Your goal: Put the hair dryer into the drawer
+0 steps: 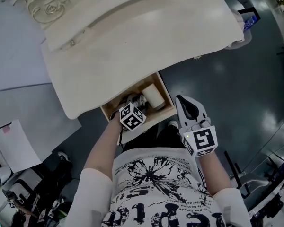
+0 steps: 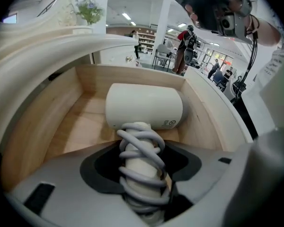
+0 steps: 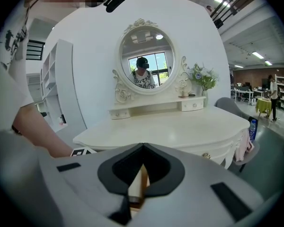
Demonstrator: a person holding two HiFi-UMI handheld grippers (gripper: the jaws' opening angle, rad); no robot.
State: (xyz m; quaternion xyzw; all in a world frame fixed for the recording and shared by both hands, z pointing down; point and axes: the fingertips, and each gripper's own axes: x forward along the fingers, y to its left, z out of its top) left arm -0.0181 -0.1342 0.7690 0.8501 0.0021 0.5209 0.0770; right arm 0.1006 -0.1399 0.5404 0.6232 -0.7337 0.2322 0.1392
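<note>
1. Currently the hair dryer (image 2: 144, 111) is inside the open wooden drawer (image 2: 38, 122). Its barrel lies crosswise between the side walls, near the back panel. I cannot tell whether it rests on the drawer floor.
2. It is a cream-white dryer with a short, rounded barrel that has a small printed label near one end. A pale grey cord (image 2: 141, 171) is wound in loose, crossing loops around the handle below it.
3. The left gripper (image 2: 146, 148) is clamped on that cord-wrapped handle. Its jaws stand fairly wide, with the dark pads pressing on either side. From the head view its marker cube (image 1: 132, 117) sits over the drawer's front edge.
4. The right gripper (image 3: 142, 146) is closed with its jaw tips meeting, and it grips nothing. It hangs just beside the drawer's right corner, apart from the dryer.
5. The drawer juts out from under a white dressing table (image 1: 132, 37), which carries an oval mirror (image 3: 146, 60) in an ornate frame.
</note>
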